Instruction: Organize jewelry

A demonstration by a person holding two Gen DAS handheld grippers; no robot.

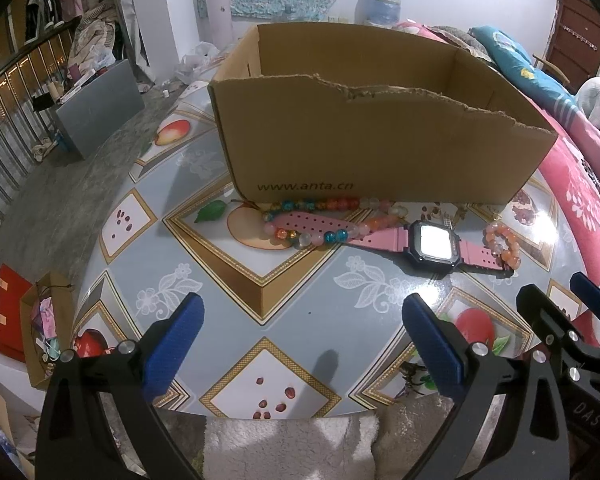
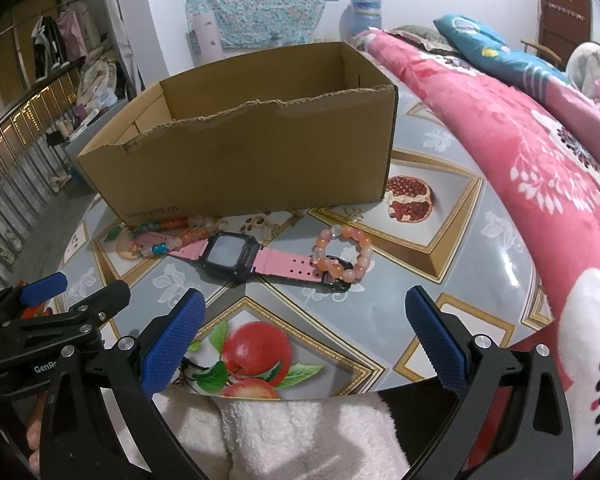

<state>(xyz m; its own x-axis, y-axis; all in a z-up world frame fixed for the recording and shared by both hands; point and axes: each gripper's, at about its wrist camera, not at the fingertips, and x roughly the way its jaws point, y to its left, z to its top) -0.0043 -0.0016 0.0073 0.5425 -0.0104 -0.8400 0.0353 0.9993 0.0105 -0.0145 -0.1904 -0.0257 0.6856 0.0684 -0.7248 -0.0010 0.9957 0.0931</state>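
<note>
Left wrist: left claw (image 1: 300, 340) wide open, empty, above patterned surface (image 1: 300, 304); pink watch (image 1: 432, 242) and multicoloured bead necklace (image 1: 320, 216) lie before cardboard box (image 1: 360, 140) | Right wrist: right claw (image 2: 302, 334) wide open, empty; orange bead bracelet (image 2: 344, 256) rests on watch strap, buckle end.
</note>
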